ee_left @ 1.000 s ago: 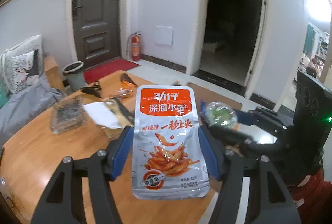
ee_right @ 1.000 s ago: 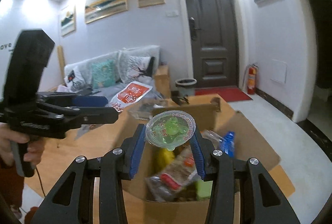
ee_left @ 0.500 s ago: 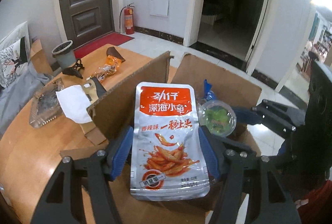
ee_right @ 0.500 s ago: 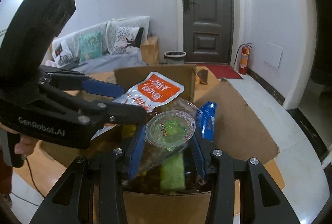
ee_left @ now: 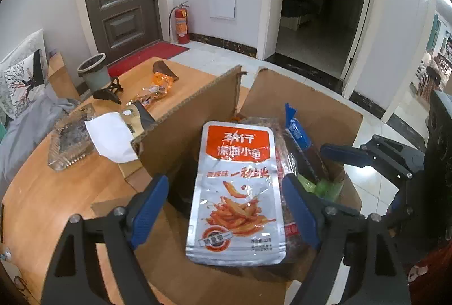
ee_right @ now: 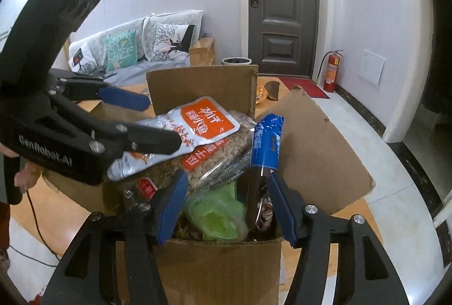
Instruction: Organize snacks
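Cardboard box (ee_right: 214, 257) on the wooden counter (ee_left: 56, 192) brims with snacks. The left claw (ee_left: 226, 206) is spread, its fingers clear of the silver fish pouch (ee_left: 236, 192) lying atop the pile. The right claw (ee_right: 226, 206) gapes over a green jelly cup (ee_right: 217, 214), seemingly let go.

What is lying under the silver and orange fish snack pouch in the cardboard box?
Under the fish snack pouch lies a clear grain snack bag with a red label, inside the cardboard box. Whatever is below that bag is covered.
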`<move>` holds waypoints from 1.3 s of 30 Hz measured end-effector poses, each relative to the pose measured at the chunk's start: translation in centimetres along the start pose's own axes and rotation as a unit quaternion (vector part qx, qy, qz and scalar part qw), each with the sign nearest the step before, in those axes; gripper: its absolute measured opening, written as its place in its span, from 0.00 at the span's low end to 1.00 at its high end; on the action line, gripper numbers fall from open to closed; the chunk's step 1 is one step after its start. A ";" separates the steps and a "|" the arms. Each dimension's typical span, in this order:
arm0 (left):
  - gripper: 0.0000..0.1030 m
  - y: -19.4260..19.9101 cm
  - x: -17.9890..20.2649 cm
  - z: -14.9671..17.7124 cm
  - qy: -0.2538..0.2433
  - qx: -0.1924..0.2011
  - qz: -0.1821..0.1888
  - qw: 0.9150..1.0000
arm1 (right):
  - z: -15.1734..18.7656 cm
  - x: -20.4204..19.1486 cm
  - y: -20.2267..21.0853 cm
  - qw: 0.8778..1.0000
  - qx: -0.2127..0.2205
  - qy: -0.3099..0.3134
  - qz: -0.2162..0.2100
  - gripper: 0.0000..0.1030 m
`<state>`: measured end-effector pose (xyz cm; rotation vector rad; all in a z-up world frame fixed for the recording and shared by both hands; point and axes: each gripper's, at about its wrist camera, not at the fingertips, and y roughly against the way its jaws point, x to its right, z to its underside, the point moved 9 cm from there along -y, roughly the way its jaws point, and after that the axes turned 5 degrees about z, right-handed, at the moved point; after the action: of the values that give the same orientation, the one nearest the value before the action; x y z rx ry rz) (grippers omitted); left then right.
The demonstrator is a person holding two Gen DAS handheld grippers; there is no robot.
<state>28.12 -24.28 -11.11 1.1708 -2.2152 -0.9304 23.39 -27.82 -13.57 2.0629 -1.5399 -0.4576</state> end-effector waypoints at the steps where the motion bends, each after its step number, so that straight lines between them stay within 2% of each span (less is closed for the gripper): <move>1: 0.78 0.2 -0.1 -0.1 0.002 0.003 0.001 1.000 | 0.0 0.0 0.1 1.000 0.000 0.000 0.001 0.54; 7: 0.83 1.8 -0.5 -0.2 0.013 0.022 0.004 1.000 | -0.2 -0.3 0.8 1.000 0.003 0.007 0.005 0.55; 12: 0.83 3.7 -0.8 0.1 0.018 0.035 -0.001 0.999 | -0.6 -0.9 1.6 1.000 0.008 0.010 0.008 0.58; 21: 0.85 11.0 -2.1 1.6 0.038 0.102 -0.029 0.994 | -2.5 -2.3 5.2 0.999 0.050 0.013 0.004 0.62; 24: 0.92 14.1 -3.0 2.5 0.054 0.132 -0.049 0.989 | -3.7 -3.4 7.0 0.997 0.078 0.007 -0.011 0.69; 25: 0.98 15.4 -3.5 3.0 0.062 0.146 -0.060 0.986 | -3.9 -3.8 7.4 0.996 0.086 0.006 -0.017 0.70; 26: 0.99 16.5 -4.0 3.4 0.069 0.160 -0.072 0.982 | -4.4 -4.4 8.1 0.995 0.098 0.005 -0.027 0.71; 32: 0.99 22.4 -6.8 7.0 0.108 0.215 -0.159 0.958 | -5.9 -7.6 10.9 0.985 0.154 -0.003 -0.074 0.86; 34: 0.99 23.7 -7.7 8.2 0.123 0.226 -0.181 0.949 | -6.2 -9.0 11.8 0.980 0.176 -0.002 -0.093 0.96; 37: 0.99 24.2 -8.1 9.6 0.135 0.239 -0.190 0.943 | -6.3 -10.6 12.5 0.976 0.198 0.002 -0.096 1.00; 39: 0.99 24.1 -8.0 10.2 0.132 0.239 -0.192 0.943 | -6.2 -11.1 12.2 0.977 0.193 0.001 -0.093 1.00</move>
<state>12.84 -4.18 -0.66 1.8775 -2.0818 -0.3281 13.99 -18.66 -1.81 2.5169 -1.5354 -0.2333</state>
